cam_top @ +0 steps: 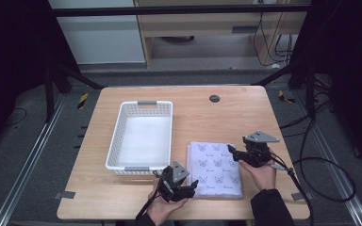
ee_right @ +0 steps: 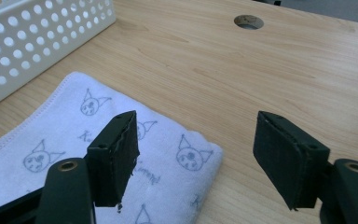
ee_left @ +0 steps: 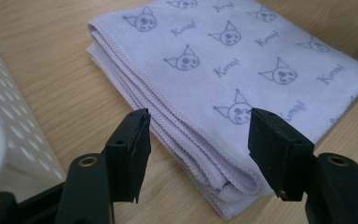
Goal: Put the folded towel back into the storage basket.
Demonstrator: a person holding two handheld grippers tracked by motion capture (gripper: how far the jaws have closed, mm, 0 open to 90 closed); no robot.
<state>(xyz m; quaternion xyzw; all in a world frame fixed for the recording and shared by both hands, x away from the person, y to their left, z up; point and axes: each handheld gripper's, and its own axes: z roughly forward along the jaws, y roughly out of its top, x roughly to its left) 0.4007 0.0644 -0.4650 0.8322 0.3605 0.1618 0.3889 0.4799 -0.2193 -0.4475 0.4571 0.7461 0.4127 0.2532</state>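
Towel: folded lilac towel (cam_top: 216,170) printed with cat faces, flat on the wooden table (cam_top: 235,117), beside the white basket (cam_top: 141,136).
Left gripper (cam_top: 185,186): jaws wide apart, empty, at the towel's near corner.
Right gripper (cam_top: 235,154): jaws wide apart, empty, at its far corner.

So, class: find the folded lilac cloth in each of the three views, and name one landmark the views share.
High view: the folded cloth lies right of the white basket, between both grippers.
Left gripper view: the cloth spreads from upper middle to the open jaws.
Right gripper view: the cloth sits lower left.
Shared landmark: the white perforated basket beside the cloth.
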